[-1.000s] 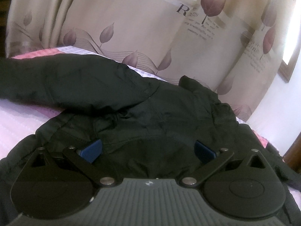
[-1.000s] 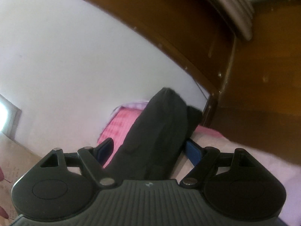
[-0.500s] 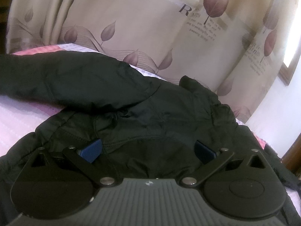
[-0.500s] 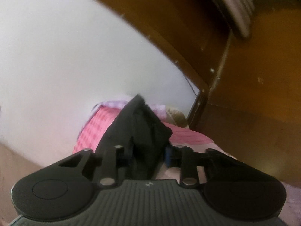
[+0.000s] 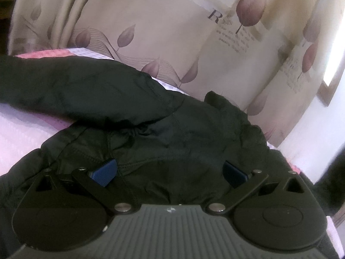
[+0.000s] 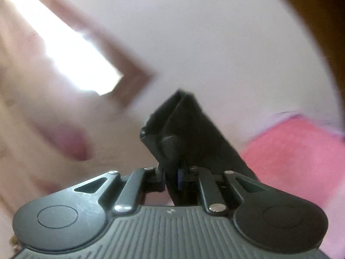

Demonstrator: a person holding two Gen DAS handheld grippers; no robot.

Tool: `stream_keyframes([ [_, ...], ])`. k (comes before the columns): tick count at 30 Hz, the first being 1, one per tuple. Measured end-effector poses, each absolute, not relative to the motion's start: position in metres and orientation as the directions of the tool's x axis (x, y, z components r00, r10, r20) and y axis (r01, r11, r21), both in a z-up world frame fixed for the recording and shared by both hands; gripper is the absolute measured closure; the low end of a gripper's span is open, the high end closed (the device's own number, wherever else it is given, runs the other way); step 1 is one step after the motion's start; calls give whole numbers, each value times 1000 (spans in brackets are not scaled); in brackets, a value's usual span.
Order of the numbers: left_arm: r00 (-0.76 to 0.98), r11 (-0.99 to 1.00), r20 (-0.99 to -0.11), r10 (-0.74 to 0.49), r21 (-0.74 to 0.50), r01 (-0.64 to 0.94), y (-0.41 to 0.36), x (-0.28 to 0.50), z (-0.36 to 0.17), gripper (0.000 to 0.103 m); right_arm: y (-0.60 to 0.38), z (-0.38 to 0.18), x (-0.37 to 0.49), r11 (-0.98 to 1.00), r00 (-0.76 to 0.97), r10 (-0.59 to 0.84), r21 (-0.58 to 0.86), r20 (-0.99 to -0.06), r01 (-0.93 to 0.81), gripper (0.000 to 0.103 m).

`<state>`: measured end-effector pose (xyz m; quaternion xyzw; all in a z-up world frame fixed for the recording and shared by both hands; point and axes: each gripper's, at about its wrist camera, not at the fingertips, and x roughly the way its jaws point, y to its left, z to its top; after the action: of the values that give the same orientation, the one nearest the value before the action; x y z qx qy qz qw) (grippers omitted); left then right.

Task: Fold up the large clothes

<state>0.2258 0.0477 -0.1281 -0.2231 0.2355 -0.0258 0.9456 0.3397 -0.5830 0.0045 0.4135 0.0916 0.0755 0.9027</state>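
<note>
Jacket: my big black jacket (image 5: pixel 163 142) lies spread on the pink and white bed cover (image 5: pixel 19 133), in front of the leaf curtain (image 5: pixel 172 43).

Left claw: my left gripper (image 5: pixel 170 172) sits right over the middle of the jacket. Its blue pads (image 5: pixel 104 171) stand far apart, one on each side of a hump of cloth. I can't see them squeezing it, so I call it wide.

Right claw: my right gripper (image 6: pixel 171 179) has just been closing, and the jaws are now narrow, pinching a piece of the black cloth. That piece, which looks like a sleeve end (image 6: pixel 183 129), sticks up and away from the claw.

Which hand is nearer: the right one already has its piece. The left one only rests over the body.

Long way of the jacket: in the left view the other sleeve (image 5: pixel 71 90) runs off to the left, and the body runs toward me.

Where the cloth must go: I think the held piece needs to come across onto the body, toward my left claw.

Watch out: the right view is blurry, so I can't tell how much cloth is in the pinch.
</note>
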Motion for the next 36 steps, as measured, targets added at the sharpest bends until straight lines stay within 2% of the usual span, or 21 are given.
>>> stream_keyframes([
  [5,897,878,-407,-173,-476,-47,53,223,-128,0,-471,36,376,567,906,423,780,2,-266,94],
  [9,903,862,-385,-188,-506,-36,57,220,-129,0,-375,32,401,494,820,572,790,20,-364,94],
  [12,908,848,-367,-201,-530,-27,61,218,-130,0,-308,9,413,468,759,650,801,-26,-373,94],
  [18,915,826,-339,-218,-563,-12,66,216,-131,0,-214,-53,419,547,688,694,776,-212,-312,94],
  [23,921,810,-316,-227,-586,-2,69,214,-132,0,-181,-87,424,588,653,700,752,-288,-299,94],
  [29,924,800,-304,-233,-600,4,71,213,-133,0,-171,-114,435,631,570,722,711,-393,-309,89],
  [30,924,800,-303,-233,-601,5,72,213,-133,0,-172,-115,436,624,554,731,718,-398,-308,87],
  [32,924,799,-303,-234,-601,5,72,213,-133,0,-178,-111,429,580,518,773,738,-366,-345,66],
  [33,924,798,-303,-234,-602,5,72,213,-133,0,-184,-109,423,569,517,782,737,-349,-364,44],
  [34,924,798,-302,-234,-603,5,72,212,-133,0,-193,-102,413,572,544,773,728,-326,-378,28],
  [36,924,796,-300,-235,-605,6,72,212,-133,0,-219,-87,390,575,626,740,716,-248,-396,27],
])
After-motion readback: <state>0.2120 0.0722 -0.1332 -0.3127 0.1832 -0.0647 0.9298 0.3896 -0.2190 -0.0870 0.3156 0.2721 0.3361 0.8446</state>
